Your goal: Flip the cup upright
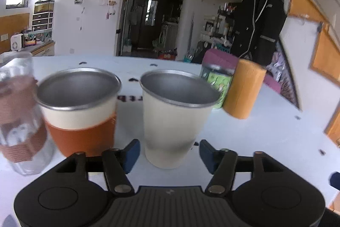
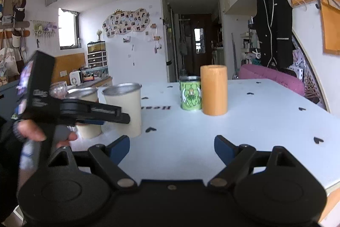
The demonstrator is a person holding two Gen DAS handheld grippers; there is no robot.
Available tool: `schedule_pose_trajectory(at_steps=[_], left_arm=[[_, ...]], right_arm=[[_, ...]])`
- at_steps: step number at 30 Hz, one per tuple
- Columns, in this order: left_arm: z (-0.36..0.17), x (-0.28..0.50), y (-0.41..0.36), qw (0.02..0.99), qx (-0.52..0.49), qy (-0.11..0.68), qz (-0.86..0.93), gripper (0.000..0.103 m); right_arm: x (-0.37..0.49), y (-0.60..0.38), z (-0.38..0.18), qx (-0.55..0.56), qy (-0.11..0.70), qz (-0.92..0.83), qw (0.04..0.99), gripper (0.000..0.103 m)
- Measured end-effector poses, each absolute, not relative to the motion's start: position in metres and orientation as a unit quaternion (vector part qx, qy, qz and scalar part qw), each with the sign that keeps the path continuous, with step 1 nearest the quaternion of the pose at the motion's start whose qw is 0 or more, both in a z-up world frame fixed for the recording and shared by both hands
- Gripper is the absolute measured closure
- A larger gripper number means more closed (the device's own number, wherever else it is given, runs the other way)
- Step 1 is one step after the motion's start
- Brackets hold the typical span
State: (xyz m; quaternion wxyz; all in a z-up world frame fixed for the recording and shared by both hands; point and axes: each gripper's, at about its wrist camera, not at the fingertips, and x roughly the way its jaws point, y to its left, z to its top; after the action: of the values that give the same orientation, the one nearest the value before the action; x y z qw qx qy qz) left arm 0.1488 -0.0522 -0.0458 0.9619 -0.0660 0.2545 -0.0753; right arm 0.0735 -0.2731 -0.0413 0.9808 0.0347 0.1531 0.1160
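Note:
A cream steel cup stands upright on the white table, mouth up, just ahead of my left gripper. That gripper is open, its blue pads on either side of the cup's base and apart from it. Left of it stands a second steel cup with an orange sleeve, also upright. From the right wrist both cups appear at the left, partly behind the left gripper's body held by a hand. My right gripper hangs open over bare table, nothing between its fingers.
A clear glass bottle with a brown band stands at the far left. A green printed can and an orange cylinder stand mid-table. The table's right edge borders a pink chair.

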Motion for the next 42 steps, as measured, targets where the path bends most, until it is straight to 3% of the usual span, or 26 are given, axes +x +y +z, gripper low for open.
schedule_pose_trajectory(at_steps=[5,11,24,42], left_arm=[[-0.018,0.112,-0.045,0.969,-0.051,0.226,-0.09,0.027],[0.0,0.076,-0.033,0.976,-0.03,0.202,-0.074,0.025],[0.011,0.023,-0.014,0.987,-0.003,0.158,-0.025,0.001],[0.006,0.006,-0.008,0.988,-0.006,0.154,0.004,0.0]], right_arm=[[0.071,-0.271,-0.023,0.043,0.139,0.115,0.983,0.016],[0.068,-0.265,-0.004,0.047,0.127,0.106,0.985,0.013],[0.06,-0.252,0.002,0.033,0.127,0.104,0.986,0.003],[0.051,-0.245,0.003,0.017,0.131,0.098,0.986,0.0]])
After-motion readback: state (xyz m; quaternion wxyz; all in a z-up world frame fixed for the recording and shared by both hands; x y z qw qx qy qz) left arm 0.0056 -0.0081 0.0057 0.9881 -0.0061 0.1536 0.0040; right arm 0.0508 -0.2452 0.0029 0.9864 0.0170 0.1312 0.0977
